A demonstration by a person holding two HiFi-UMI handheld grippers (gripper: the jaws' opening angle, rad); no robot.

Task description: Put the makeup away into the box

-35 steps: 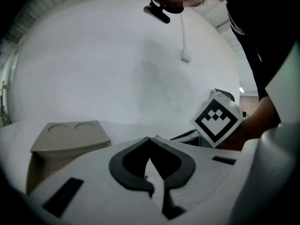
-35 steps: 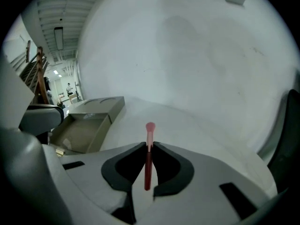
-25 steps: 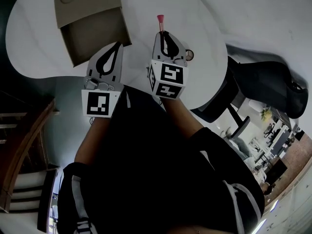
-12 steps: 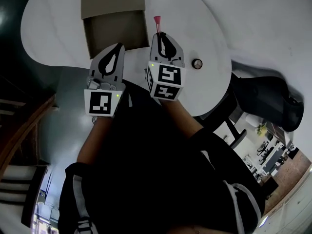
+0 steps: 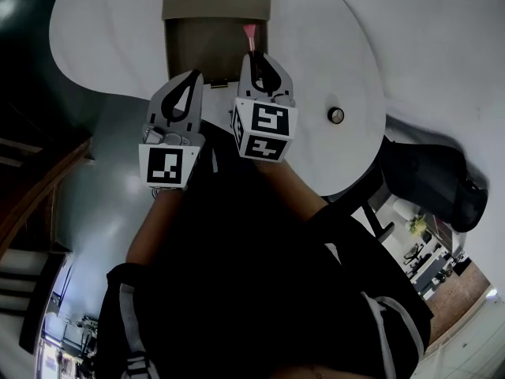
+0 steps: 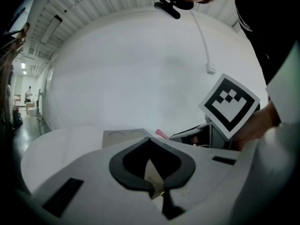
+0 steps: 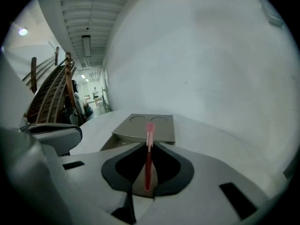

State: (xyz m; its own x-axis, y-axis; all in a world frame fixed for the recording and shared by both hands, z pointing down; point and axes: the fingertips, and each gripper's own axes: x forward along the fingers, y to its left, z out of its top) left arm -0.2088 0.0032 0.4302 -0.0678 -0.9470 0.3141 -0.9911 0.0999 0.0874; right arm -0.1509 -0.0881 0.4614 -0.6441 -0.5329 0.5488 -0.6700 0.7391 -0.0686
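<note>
Head view, and the right gripper [image 5: 254, 55] is pinching a slim red makeup stick [image 5: 250, 36], whose pink tip pokes out over the open cardboard box [image 5: 197, 46] on the white table [image 5: 323, 46]. The left gripper [image 5: 192, 77] hovers just beside it, jaws pressed together and empty. A small round pot [image 5: 336, 115] sits well apart, over to the right.
</note>
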